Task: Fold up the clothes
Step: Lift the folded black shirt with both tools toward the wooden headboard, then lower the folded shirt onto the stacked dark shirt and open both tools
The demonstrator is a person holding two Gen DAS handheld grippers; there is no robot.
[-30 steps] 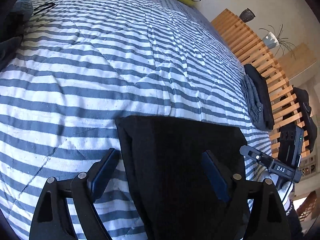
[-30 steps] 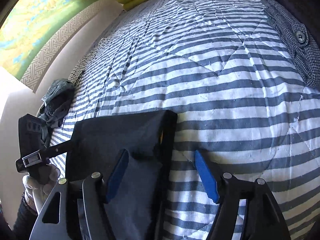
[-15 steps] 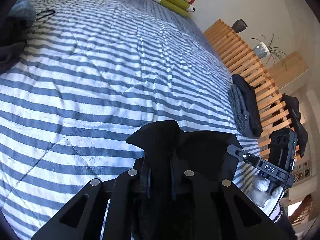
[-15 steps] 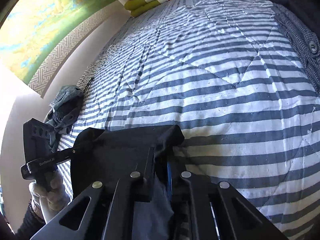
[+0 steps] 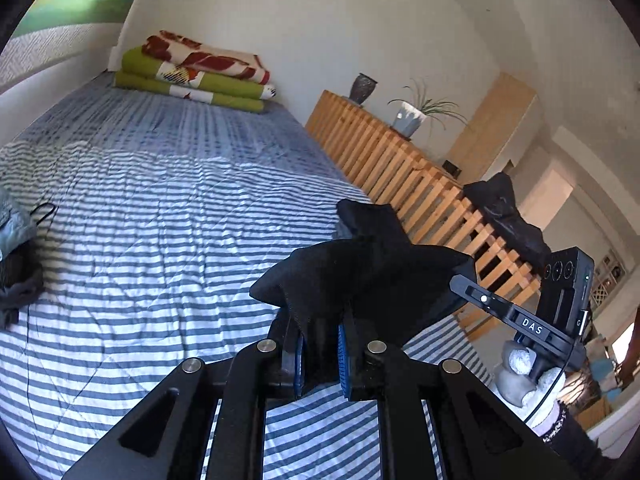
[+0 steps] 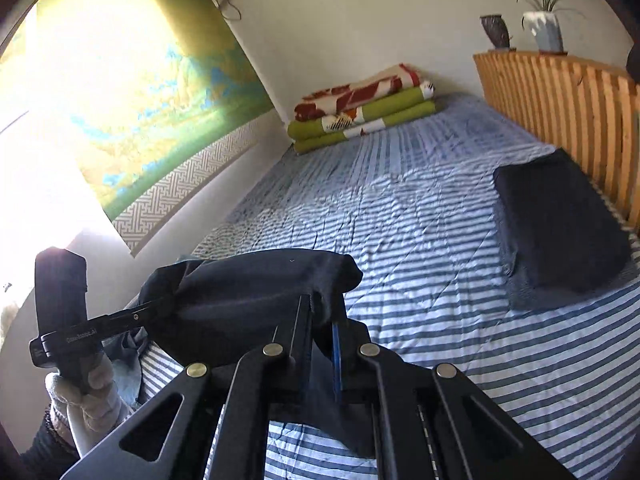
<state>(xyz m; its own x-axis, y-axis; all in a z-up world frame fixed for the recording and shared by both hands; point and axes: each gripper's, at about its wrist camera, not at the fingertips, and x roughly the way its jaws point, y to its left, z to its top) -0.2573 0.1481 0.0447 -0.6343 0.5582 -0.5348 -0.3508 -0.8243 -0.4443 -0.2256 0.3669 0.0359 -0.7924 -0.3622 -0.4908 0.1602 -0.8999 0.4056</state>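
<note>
Striped bed (image 5: 160,240) beneath; both claws pinched tight on corners of black garment (image 5: 360,280), left claw (image 5: 320,354) and right claw (image 6: 322,344) side by side, cloth raised clear, presumably to hang flat for folding; folded dark pile (image 6: 560,220) by slatted rail (image 6: 560,104) beyond.

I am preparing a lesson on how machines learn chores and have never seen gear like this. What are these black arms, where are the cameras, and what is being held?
No robot here: a person holds a hand-operated tool in each hand. Each picture comes from a camera on one tool, looking along its two fingers. The left tool and the right tool are both shut on one black garment, lifted above the striped bed cover. Each view also shows the other gloved hand. A folded dark pile lies by the wooden slats, folded blankets at the far end.
</note>
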